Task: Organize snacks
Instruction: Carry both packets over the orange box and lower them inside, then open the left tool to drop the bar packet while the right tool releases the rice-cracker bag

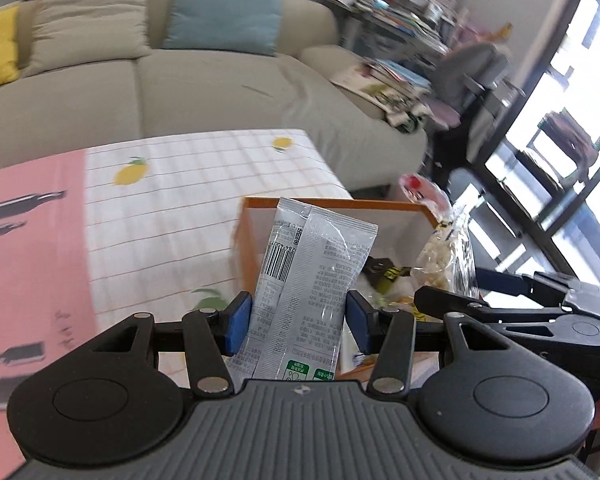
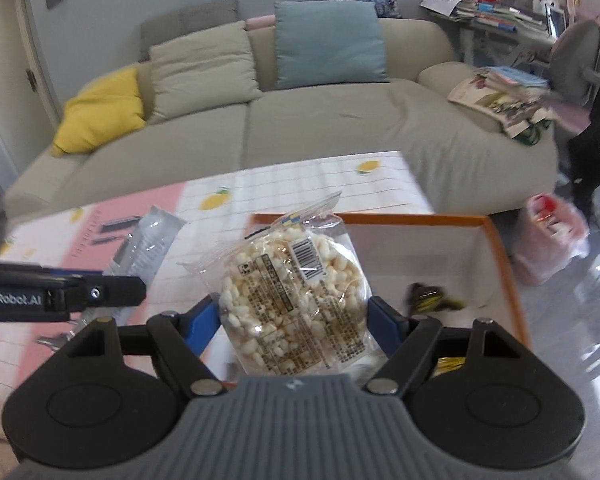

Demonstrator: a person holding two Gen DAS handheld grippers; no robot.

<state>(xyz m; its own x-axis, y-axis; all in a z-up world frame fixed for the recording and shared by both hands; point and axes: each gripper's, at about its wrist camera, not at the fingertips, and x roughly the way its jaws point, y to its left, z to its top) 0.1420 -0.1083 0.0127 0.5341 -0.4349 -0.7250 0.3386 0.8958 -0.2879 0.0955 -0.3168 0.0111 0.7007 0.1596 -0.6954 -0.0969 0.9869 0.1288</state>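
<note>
My left gripper (image 1: pixel 298 322) is shut on a grey snack packet (image 1: pixel 308 280) that stands upright between its blue pads, over the near left corner of an orange-rimmed white box (image 1: pixel 336 203). My right gripper (image 2: pixel 296 320) is shut on a clear bag of puffed rice cake (image 2: pixel 294 300), held above the same box (image 2: pixel 496 248). In the left wrist view the right gripper (image 1: pixel 452 300) and its rice cake bag (image 1: pixel 444 256) show at the right. The right wrist view has the left gripper's arm (image 2: pixel 60 290) and the grey packet (image 2: pixel 148 246) at the left. A dark yellow-marked wrapper (image 2: pixel 432 294) lies inside the box.
The box stands at the edge of a table with a pink and lemon-print checked cloth (image 1: pixel 172 208). A beige sofa (image 2: pixel 300 128) with cushions runs behind it. A pink plastic bag (image 2: pixel 548 240) sits on the floor at the right. Cluttered shelves and a chair (image 1: pixel 472 68) stand beyond.
</note>
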